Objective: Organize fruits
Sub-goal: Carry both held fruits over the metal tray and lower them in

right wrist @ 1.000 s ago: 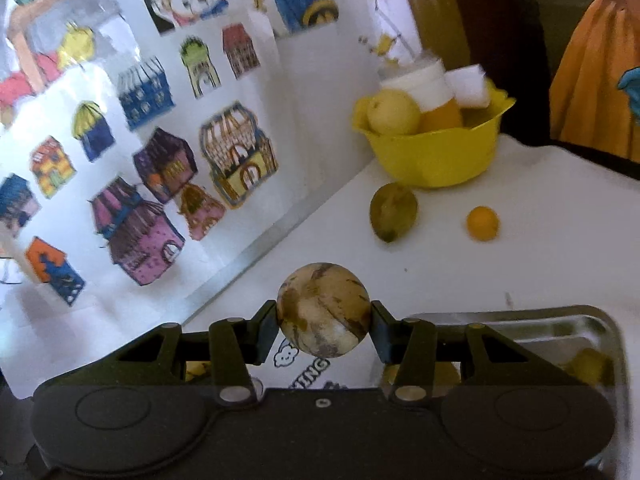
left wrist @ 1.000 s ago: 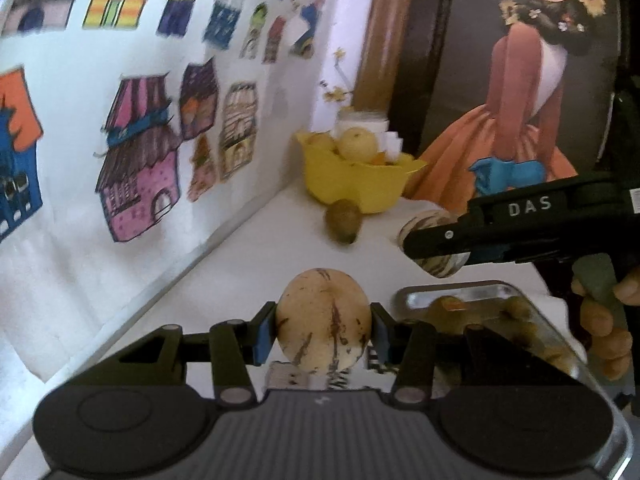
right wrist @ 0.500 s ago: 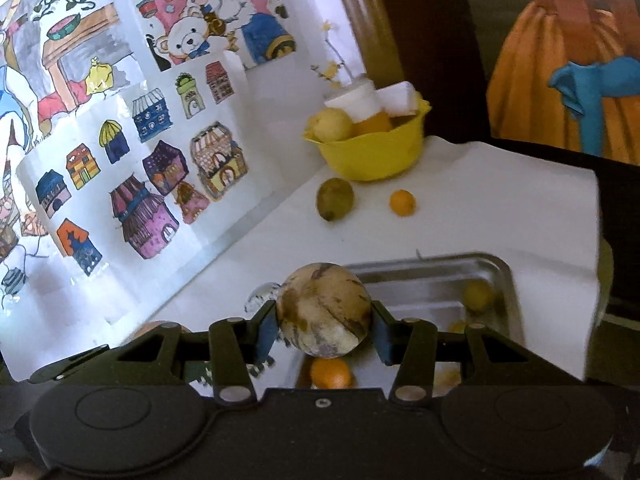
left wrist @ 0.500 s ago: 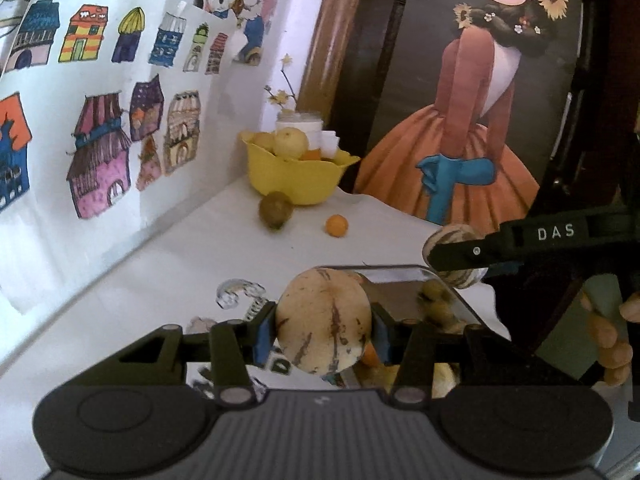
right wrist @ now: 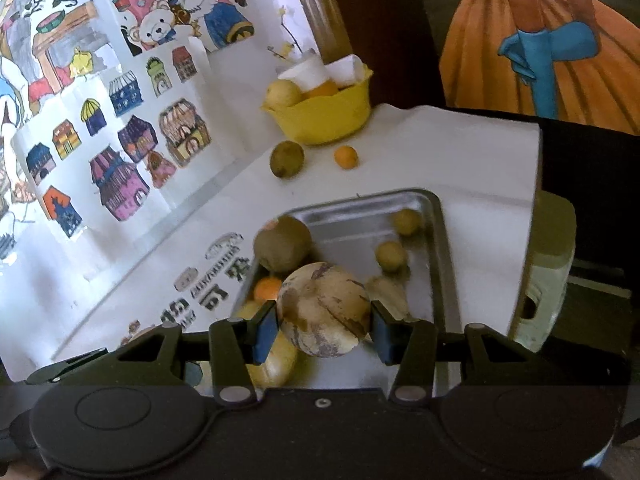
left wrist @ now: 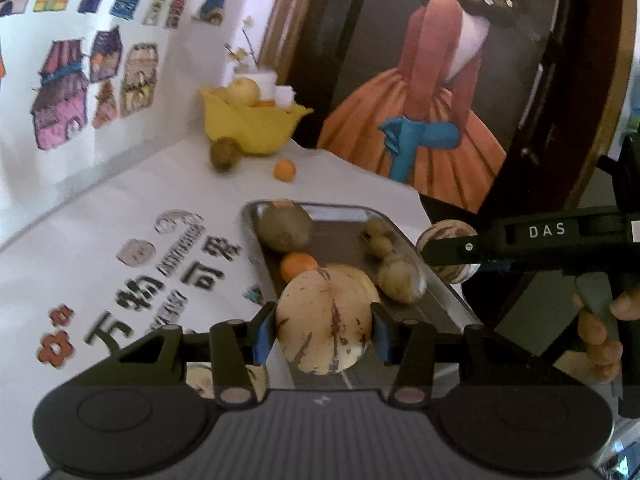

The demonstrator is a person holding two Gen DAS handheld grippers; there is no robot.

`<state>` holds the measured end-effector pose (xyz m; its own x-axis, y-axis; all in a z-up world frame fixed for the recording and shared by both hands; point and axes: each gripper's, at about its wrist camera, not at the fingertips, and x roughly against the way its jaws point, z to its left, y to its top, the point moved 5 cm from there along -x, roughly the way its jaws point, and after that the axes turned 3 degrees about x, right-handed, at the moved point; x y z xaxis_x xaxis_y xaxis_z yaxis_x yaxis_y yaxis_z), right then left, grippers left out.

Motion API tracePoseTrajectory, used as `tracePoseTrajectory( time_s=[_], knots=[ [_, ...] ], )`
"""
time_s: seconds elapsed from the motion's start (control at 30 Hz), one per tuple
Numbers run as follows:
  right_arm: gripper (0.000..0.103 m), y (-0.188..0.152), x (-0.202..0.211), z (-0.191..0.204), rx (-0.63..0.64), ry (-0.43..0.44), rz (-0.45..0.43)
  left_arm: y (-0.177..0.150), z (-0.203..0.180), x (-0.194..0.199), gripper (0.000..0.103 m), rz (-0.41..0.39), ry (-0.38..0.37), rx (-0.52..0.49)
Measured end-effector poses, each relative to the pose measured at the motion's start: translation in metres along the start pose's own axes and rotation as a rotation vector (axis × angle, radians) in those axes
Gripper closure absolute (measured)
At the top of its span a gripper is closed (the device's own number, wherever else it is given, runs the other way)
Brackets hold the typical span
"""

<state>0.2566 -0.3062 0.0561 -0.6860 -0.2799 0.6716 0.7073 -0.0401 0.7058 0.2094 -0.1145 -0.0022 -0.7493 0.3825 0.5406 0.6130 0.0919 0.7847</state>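
**Fruits held over the tray**

Fruits fill both grippers: the left gripper clenches a pale streaked melon, the right gripper a browner one, both above the steel tray. Each looks smooth, round and firm-skinned, likely to roll, so a grip across the widest girth suits. Beyond, a kiwi and small orange lie on the bench, just before the yellow bowl.

Much of the metal tray lay hidden behind the striped melon and the black gripper body, a yellowish fruit beneath that melon showed only in part, and the printed lettering beside the tray was blurred.
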Motion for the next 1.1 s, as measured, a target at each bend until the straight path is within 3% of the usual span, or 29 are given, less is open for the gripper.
tracePoseTrajectory(
  time_s=[0.37, 1.1],
  knots=[
    [0.053, -0.034, -0.007, -0.018, -0.009, -0.018, 0.038, -0.023, -0.019, -0.011, 0.051, 0.052, -0.011, -0.042],
    [0.053, -0.049, -0.021, -0.025, 0.075, -0.074, 0.033, -0.035, -0.023, -0.020, 0.051, 0.073, -0.003, -0.067]
  ],
)
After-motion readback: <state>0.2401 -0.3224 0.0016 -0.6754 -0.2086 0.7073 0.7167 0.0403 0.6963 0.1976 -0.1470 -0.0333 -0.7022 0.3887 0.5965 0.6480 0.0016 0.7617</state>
